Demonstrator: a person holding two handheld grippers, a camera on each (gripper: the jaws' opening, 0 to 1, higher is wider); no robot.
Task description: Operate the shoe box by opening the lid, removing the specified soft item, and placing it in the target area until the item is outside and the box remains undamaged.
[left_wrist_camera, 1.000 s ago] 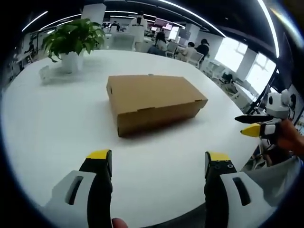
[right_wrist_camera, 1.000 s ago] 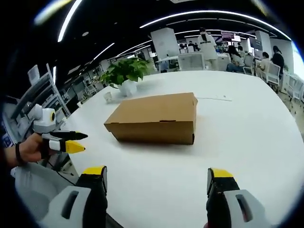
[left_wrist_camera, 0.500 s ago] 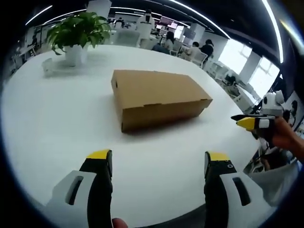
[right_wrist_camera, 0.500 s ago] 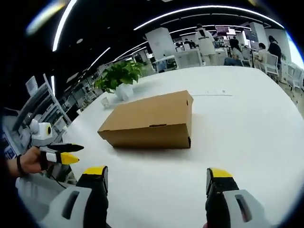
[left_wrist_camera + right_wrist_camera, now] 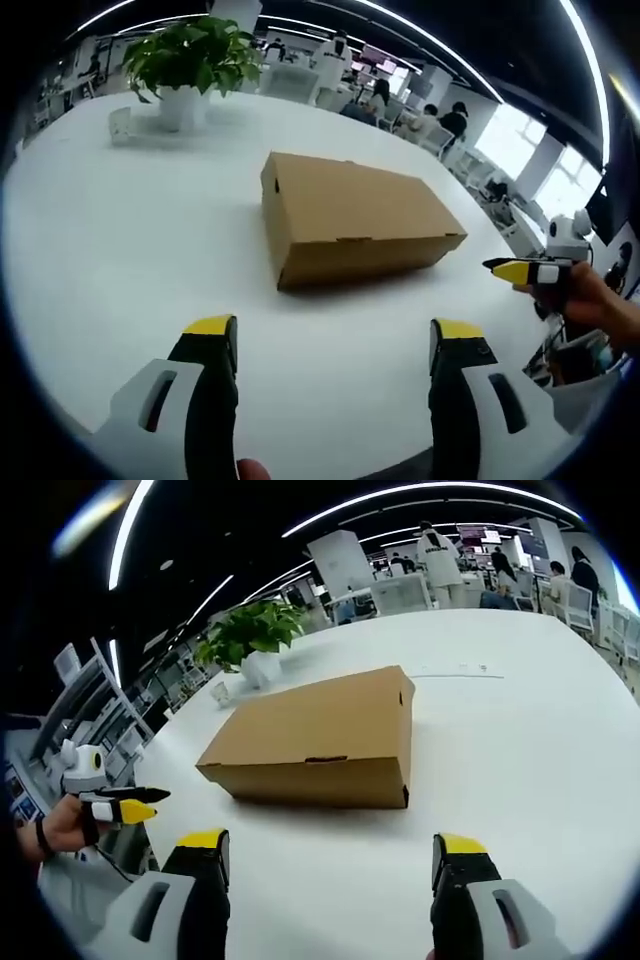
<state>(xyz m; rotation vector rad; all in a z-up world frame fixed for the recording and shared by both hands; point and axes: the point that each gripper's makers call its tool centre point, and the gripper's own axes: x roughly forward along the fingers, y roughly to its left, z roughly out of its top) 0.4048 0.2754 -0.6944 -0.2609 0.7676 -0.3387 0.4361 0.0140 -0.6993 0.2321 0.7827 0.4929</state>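
Compared with a second ago the shoe box [image 5: 355, 220] sits a bit bigger and further toward 1 o'clock in the left gripper view, and in the right gripper view it's grown and crept toward the jaws. That looks like both hands drifting in, not the box sliding.

Nearest in the left gripper view: the left gripper [image 5: 335, 345], its yellow-tipped jaws wide apart, nothing between them. The box lies at about 12 o'clock from them, well apart, resting on the white bench [image 5: 110, 250]. Its long axis runs from roughly 10 o'clock to 4 o'clock in that view, with the near long side and one short end facing the camera. The lid is down; there's a little tab notch on the front edge, which I'd guess is the lift point.

The right gripper [image 5: 335, 855] is also spread open and empty, with the box [image 5: 320, 740] at 12 o'clock, its long side square-on. Honestly the right one looks a touch nearer to that front edge, so I'd expect it to do the lifting. In the left gripper view the right gripper [image 5: 515, 270] pokes in at 3 o'clock, held in a hand, level with the box's far short end.

Further back there's a potted plant [image 5: 190, 65] at 11 o'clock, then people at desks [image 5: 425, 110].
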